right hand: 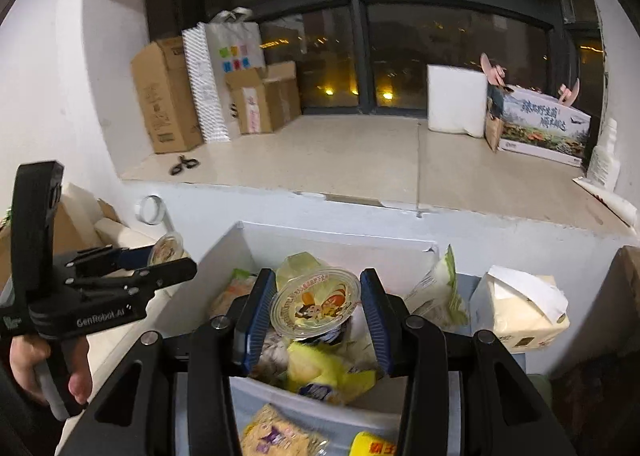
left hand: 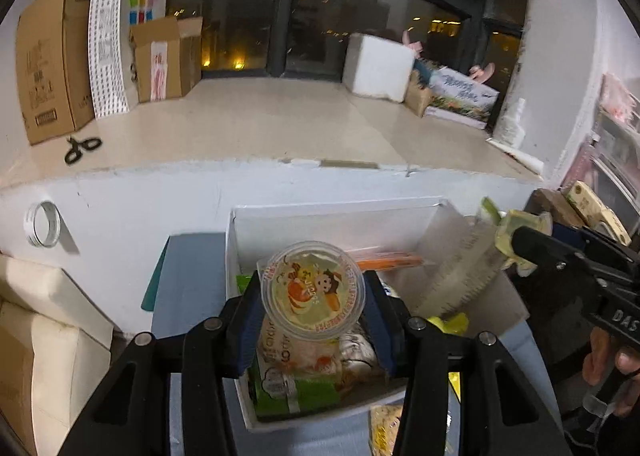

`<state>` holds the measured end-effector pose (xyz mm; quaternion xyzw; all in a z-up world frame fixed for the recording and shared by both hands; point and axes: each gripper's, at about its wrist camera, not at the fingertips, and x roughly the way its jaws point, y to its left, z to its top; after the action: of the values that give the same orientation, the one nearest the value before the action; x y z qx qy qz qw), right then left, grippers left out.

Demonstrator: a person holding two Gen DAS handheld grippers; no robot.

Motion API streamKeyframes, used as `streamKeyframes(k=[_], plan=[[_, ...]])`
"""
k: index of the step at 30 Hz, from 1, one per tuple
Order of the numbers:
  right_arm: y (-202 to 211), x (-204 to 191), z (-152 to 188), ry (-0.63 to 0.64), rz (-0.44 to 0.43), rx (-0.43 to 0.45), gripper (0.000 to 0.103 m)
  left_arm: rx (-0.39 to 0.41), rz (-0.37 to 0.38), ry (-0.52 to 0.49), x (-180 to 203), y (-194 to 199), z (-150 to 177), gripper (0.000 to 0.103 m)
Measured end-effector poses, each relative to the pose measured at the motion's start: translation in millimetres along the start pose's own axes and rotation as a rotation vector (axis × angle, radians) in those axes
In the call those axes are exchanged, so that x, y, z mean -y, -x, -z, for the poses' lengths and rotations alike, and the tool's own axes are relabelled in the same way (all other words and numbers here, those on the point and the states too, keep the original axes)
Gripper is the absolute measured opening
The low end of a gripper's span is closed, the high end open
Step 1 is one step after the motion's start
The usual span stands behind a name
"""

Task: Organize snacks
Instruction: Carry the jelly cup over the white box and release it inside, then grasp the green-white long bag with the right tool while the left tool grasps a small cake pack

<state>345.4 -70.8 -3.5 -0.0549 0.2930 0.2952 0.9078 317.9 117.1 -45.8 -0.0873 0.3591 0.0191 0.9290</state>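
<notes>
Above white storage box: left tool clamped on jelly cup; right tool clamped on second jelly cup. Likely light, rigid, slick-walled; foil lids fragile, so sidewall grip best.

snack packets in box, ledge behind

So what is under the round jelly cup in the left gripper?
Under the round clear jelly cup lie a green and orange snack packet and a silvery one in the white box. Deeper items are covered.
</notes>
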Motion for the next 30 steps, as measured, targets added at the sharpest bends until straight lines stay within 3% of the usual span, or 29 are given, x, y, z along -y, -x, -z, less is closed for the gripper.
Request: streamKeyframes(k=[1,2,3,4,5,9,17,21,25,30], plan=[[-7.3,3.1,-1.8,-0.008,0.006,-0.019,0.048,-0.012,0.014,0.006,-2.4,-4.7,0.3,0.067],[-11.9,4.8,-2.5,-0.007,0.008,-0.032,0.05,-0.033,0.034,0.02,-5.7,-11.4,0.1,0.095],[-17.0,6.6,-2.4,-0.004,0.011,-0.047,0.056,-0.05,0.056,0.043,-9.3,-15.6,0.6,0.103],[-24.3,8.7,-1.8,-0.002,0.025,-0.075,0.086,-0.058,0.079,0.055,-11.3,-16.9,1.7,0.103],[-29.0,11.5,0.1,-0.015,0.045,-0.09,0.103,-0.061,0.089,0.062,-12.1,-16.9,3.2,0.103],[-25.8,16.2,10.3,-0.028,0.027,-0.057,0.103,-0.051,0.063,0.01,-5.0,-10.8,10.0,0.103],[-3.7,21.7,19.5,-0.083,0.0,-0.015,0.103,-0.043,0.096,-0.05,7.7,22.6,20.0,0.103],[24.3,21.1,29.8,-0.123,-0.097,0.001,0.103,-0.015,0.169,-0.104,22.6,75.3,42.4,0.103],[70.4,13.2,56.1,-0.072,-0.143,0.041,0.103,0.033,0.196,-0.16,35.3,123.0,70.2,0.103],[121.2,11.2,106.0,-0.05,-0.186,0.031,0.103,0.041,0.287,-0.127,34.5,159.7,113.0,0.103]])
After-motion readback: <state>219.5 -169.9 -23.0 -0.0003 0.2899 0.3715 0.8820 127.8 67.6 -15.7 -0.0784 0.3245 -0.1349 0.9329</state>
